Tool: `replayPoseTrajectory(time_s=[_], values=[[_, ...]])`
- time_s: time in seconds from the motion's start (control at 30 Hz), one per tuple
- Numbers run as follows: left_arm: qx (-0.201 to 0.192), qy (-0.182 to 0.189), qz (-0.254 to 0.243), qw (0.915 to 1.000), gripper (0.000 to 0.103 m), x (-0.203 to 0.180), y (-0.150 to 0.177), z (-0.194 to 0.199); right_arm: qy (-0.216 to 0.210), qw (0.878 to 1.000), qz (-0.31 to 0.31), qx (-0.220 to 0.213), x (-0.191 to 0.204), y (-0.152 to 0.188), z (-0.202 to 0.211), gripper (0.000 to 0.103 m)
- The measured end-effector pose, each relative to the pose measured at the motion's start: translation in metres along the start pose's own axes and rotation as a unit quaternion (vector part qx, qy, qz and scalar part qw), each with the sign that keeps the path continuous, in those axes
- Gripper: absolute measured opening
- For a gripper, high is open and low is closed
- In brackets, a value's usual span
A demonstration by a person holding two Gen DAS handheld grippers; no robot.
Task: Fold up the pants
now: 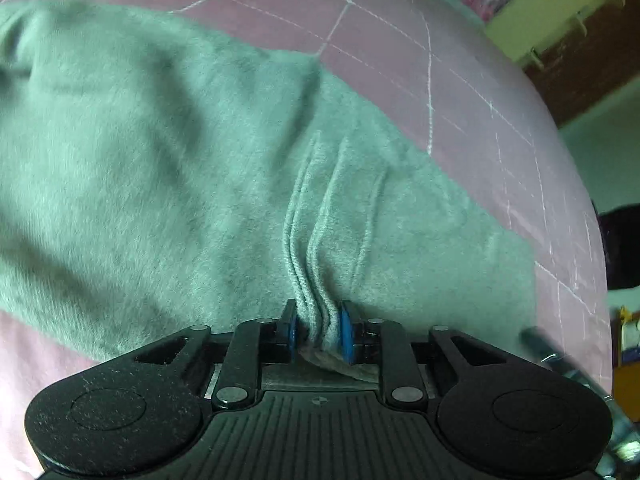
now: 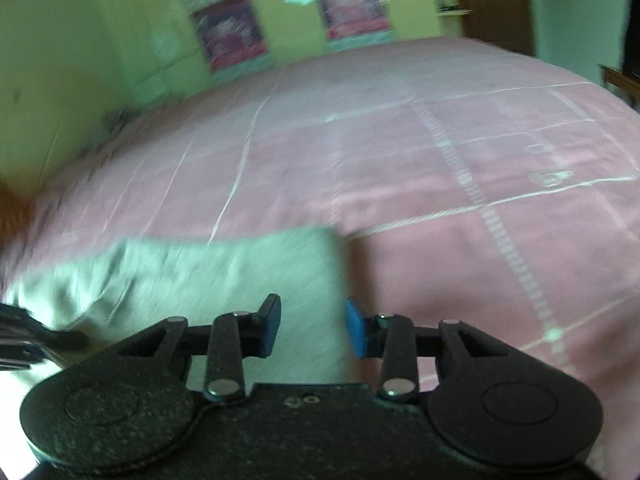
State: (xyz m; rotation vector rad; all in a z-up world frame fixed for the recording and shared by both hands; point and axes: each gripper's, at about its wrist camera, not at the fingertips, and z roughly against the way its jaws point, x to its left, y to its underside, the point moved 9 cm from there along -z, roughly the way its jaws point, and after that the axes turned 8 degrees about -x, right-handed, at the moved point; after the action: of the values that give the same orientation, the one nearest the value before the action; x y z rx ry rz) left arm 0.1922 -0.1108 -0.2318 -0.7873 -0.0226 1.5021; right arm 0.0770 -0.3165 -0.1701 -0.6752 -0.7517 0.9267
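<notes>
Green pants [image 1: 180,160] pinched in left tool [image 1: 319,330], right tool [image 2: 313,330] agape

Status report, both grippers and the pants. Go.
Left gripper shut on pants, fabric bunched. Right gripper open, empty, over pants edge. Pink bedspread underneath, nothing blocking.

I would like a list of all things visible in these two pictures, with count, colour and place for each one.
pants: 1, grey-green, spread on the bed; a bunched edge is pinched in the left gripper
bedcover: 1, pink with pale grid lines, under the pants
posters: about 3, pink-purple, on the wall behind the bed; blurred
wall: 1, yellow-green, behind the bed
left gripper: 1, black with blue pads, jaws shut on the pants
right gripper: 1, black with blue pads, jaws open above the pants' edge
</notes>
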Motion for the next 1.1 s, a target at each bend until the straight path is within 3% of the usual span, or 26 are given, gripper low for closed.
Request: replayPoseTrajectory(time_s=[0.07, 0.13, 0.2, 0.27, 0.33, 0.43, 0.5, 0.57, 0.77, 1.1], values=[[0.000, -0.004, 0.017, 0.9999, 0.025, 0.001, -0.003, 0.005, 0.012, 0.997, 0.059, 0.053, 0.012, 0.027, -0.020, 0.033], [-0.033, -0.019, 0.014, 0.9992, 0.026, -0.001, -0.016, 0.024, 0.021, 0.993, 0.103, 0.056, 0.016, 0.036, -0.023, 0.033], [-0.070, -0.023, -0.027, 0.9969, 0.026, -0.010, -0.029, 0.040, 0.021, 0.994, 0.089, 0.063, 0.018, 0.025, -0.020, 0.035], [-0.061, -0.016, -0.052, 0.9966, 0.029, -0.021, -0.033, 0.034, 0.010, 0.997, 0.066, 0.036, 0.021, 0.008, -0.013, 0.035], [-0.040, -0.020, -0.066, 0.9968, 0.042, -0.030, -0.027, 0.019, 0.006, 0.998, 0.066, 0.018, 0.030, -0.002, -0.011, 0.038], [-0.019, -0.052, -0.106, 0.9928, 0.054, -0.030, -0.009, -0.004, -0.001, 0.996, 0.078, 0.030, 0.043, 0.006, -0.021, 0.037], [-0.030, -0.061, -0.127, 0.9895, 0.054, -0.031, -0.001, -0.006, 0.000, 0.992, 0.102, 0.072, 0.047, 0.031, -0.032, 0.038], [-0.028, -0.067, -0.130, 0.9889, 0.054, -0.034, 0.002, -0.001, -0.002, 0.990, 0.127, 0.059, 0.048, 0.037, -0.031, 0.038], [-0.040, -0.104, -0.144, 0.9833, 0.054, -0.023, 0.002, 0.029, -0.014, 0.994, 0.088, 0.057, 0.052, 0.025, -0.013, 0.041], [-0.053, -0.150, -0.149, 0.9760, 0.056, 0.022, 0.004, 0.069, -0.048, 0.994, 0.085, 0.051, 0.098, 0.034, 0.004, 0.043]])
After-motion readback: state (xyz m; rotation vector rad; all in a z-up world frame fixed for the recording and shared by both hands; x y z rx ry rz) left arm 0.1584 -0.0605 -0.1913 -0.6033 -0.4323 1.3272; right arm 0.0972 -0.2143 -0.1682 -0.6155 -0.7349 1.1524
